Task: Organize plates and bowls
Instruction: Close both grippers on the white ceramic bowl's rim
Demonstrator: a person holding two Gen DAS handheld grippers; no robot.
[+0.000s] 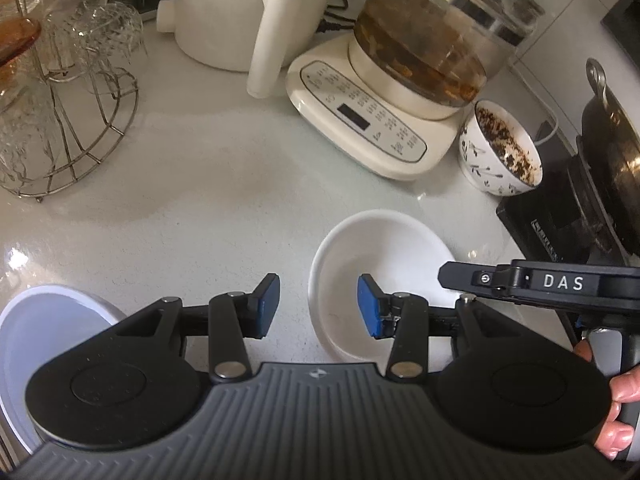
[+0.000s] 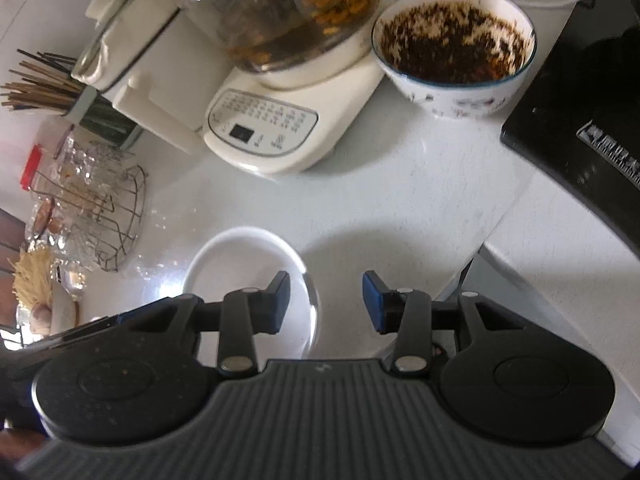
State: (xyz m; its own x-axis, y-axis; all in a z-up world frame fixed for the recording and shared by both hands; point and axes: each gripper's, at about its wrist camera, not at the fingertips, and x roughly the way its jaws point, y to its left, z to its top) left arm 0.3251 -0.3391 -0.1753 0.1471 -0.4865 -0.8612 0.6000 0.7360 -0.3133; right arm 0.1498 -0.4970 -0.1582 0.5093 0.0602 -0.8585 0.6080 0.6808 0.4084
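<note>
A plain white bowl [image 1: 380,264] [image 2: 240,264] sits on the white counter near its front. My left gripper [image 1: 319,306] is open and straddles the bowl's left rim, with one blue pad inside the bowl and the other outside. In the right wrist view my right gripper [image 2: 326,304] is open too, straddling the opposite rim in the same way. No pad presses on the rim. A patterned bowl [image 1: 500,152] [image 2: 452,52] coated with dark residue stands behind, by the kettle base. A white round dish [image 1: 40,340] lies at the lower left, partly hidden by my left gripper.
A cream electric kettle base with a glass pot [image 1: 360,120] stands behind the bowl, beside a white appliance [image 1: 240,20]. To the left is a wire rack of glasses [image 1: 68,100]. A black stove with a wok [image 1: 600,160] is on the right. A hand [image 1: 616,400] holds the right gripper.
</note>
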